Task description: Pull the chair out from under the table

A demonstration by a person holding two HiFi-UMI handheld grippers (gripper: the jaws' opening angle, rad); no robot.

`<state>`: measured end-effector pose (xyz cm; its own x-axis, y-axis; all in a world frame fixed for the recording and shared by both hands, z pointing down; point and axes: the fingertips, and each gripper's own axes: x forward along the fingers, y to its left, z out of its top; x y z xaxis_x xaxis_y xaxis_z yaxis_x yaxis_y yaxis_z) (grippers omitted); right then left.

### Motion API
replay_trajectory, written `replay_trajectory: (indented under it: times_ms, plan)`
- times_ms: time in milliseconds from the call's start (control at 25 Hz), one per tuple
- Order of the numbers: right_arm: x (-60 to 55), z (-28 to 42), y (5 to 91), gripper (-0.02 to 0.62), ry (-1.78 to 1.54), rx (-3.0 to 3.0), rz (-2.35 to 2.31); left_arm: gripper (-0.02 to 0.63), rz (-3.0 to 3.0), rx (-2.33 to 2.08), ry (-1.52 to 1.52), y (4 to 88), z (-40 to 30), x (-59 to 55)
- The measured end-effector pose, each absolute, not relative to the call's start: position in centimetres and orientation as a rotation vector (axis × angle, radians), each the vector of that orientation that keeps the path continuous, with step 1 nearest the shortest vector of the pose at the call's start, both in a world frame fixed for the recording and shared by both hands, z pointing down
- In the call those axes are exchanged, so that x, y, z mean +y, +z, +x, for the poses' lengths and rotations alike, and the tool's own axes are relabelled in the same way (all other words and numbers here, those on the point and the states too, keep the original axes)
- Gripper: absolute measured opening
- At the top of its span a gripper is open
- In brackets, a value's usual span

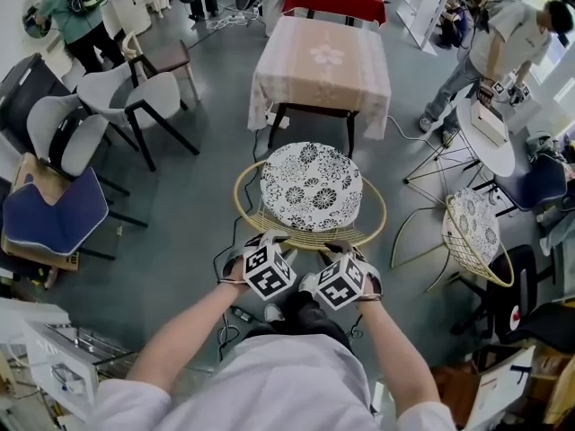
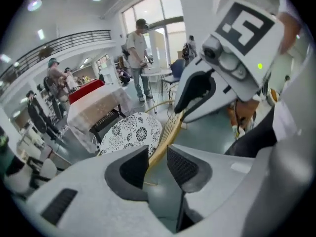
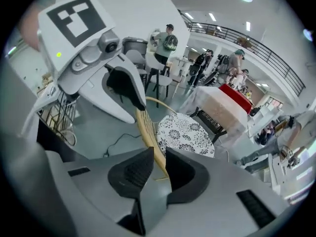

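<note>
Chair (image 1: 310, 187) judged light, stiff rattan; grip point is back rim (image 1: 305, 238), straddled by left gripper (image 1: 262, 237) and right gripper (image 1: 340, 243), jaws parted.

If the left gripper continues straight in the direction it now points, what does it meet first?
Most likely the chair's rattan rim: it lies between the open fingers of the left gripper. Behind it comes the flowered seat cushion, though depth is unclear.
</note>
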<state>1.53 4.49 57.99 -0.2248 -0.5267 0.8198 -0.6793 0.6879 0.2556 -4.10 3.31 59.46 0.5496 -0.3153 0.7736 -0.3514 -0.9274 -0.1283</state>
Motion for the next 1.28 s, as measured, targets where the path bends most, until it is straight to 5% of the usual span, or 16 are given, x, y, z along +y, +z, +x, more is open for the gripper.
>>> replay_trajectory:
  times_ms: [480,800,1280]
  plan:
    - [4.6,0.6,50.1,0.025,0.393,-2.107,1.374,0.089,2.528,-0.942,0.565,49.3,-2.7,3.7]
    - [5.5,0.0,45.6,0.003,0.460,-2.225,1.526,0.006,2.534,-1.043,0.437,45.3,-2.8,4.6]
    - [5.6,0.1,44.4,0.002,0.473,-2.242,1.625,0.005,2.517,-1.072,0.463,45.2,-2.8,4.5]
